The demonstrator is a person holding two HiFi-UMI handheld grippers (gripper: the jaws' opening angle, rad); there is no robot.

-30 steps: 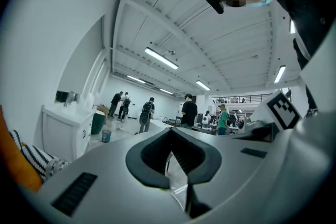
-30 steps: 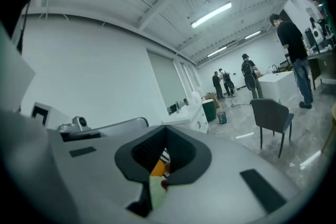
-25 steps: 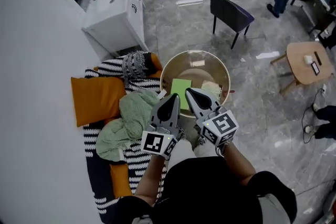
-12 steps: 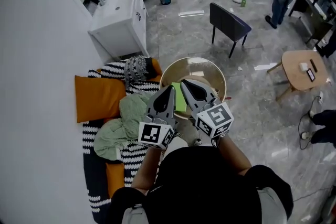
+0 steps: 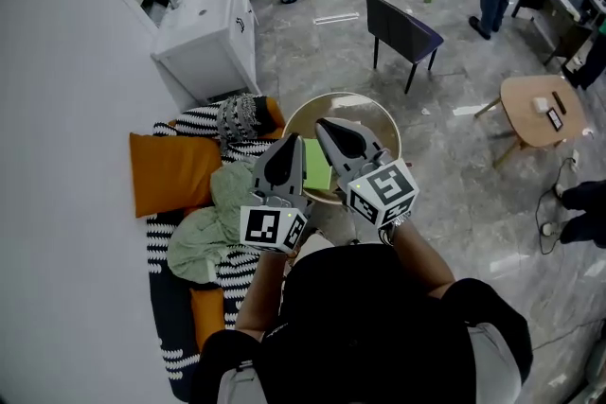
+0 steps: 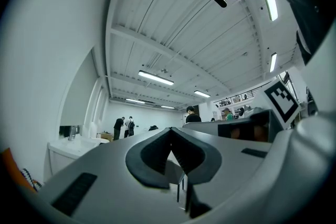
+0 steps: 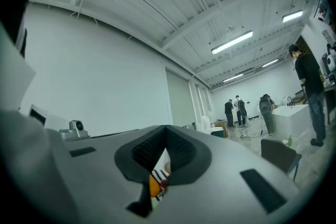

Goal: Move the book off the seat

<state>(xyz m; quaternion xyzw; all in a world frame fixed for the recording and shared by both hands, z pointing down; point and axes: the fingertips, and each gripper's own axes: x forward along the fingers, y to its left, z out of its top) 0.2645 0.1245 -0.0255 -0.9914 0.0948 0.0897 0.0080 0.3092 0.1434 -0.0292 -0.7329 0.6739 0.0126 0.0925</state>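
Striped seat [image 5: 237, 277], left: only an orange cushion [image 5: 170, 173] and a green cloth [image 5: 222, 203] show on it. Round table [image 5: 381, 116], just right, carries the green book [image 5: 318, 177], so it looks already off the seat. Left gripper [image 5: 287, 147] and right gripper [image 5: 327, 128] have pulled back from the table, jaws together, empty.

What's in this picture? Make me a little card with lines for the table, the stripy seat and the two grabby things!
Round table: green book lies on it
Striped seat: orange cushion and green cloth on it; no book seen
Left gripper: jaws together, holding nothing
Right gripper: jaws together, holding nothing
Both grippers: side by side over the table's near edge
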